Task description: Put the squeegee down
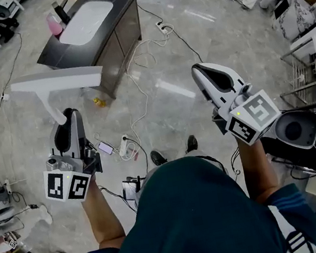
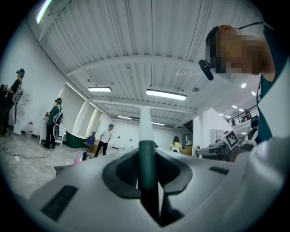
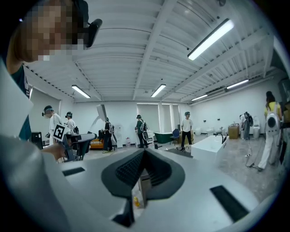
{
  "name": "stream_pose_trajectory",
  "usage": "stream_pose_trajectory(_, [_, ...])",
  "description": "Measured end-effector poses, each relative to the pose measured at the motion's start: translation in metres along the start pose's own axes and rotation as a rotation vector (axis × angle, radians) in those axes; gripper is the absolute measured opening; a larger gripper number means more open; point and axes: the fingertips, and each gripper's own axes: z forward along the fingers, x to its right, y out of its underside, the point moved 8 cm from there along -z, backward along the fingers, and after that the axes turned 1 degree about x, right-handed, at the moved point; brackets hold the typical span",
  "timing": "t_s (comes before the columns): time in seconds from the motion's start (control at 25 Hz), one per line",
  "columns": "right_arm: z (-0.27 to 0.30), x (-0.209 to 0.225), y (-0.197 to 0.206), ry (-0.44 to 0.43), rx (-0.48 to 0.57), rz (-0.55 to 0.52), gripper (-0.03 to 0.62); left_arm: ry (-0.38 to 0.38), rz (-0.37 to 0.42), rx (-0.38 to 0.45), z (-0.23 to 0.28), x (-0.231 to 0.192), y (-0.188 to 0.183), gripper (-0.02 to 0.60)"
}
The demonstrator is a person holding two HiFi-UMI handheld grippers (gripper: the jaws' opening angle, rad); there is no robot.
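A white squeegee with a long flat blade and a curved neck is held level above the floor at the left of the head view. My left gripper is shut on its handle. In the left gripper view the dark green handle stands clamped between the jaws, and the white neck rises beyond it. My right gripper is held up at the right with its jaws together and nothing between them. The right gripper view shows its closed tip and, far left, the squeegee.
A white bathtub in a dark cabinet stands ahead on the left, with a pink bottle on its far corner. Cables and a power strip lie on the marble floor. Several people stand about the hall. Equipment crowds the right side.
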Motion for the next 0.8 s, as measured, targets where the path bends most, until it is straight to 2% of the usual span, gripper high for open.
stream_pose_trajectory(0.16, [0.011,0.001,0.007,0.019,0.011,-0.005,0.003,-0.007,0.048,0.004,0.005,-0.005,0.003,0.064])
stream_pose_trajectory(0.36, [0.032,0.005,0.006,0.055,0.01,-0.056,0.003,-0.021,0.144,-0.005,0.025,-0.007,0.005,0.064])
stream_pose_trajectory(0.52, [0.054,0.02,0.003,0.067,0.014,-0.096,0.003,-0.006,0.176,-0.003,0.055,-0.011,0.003,0.064])
stream_pose_trajectory(0.8, [0.088,0.061,-0.004,0.056,0.019,-0.095,0.003,-0.018,0.203,-0.007,0.11,-0.015,0.003,0.064])
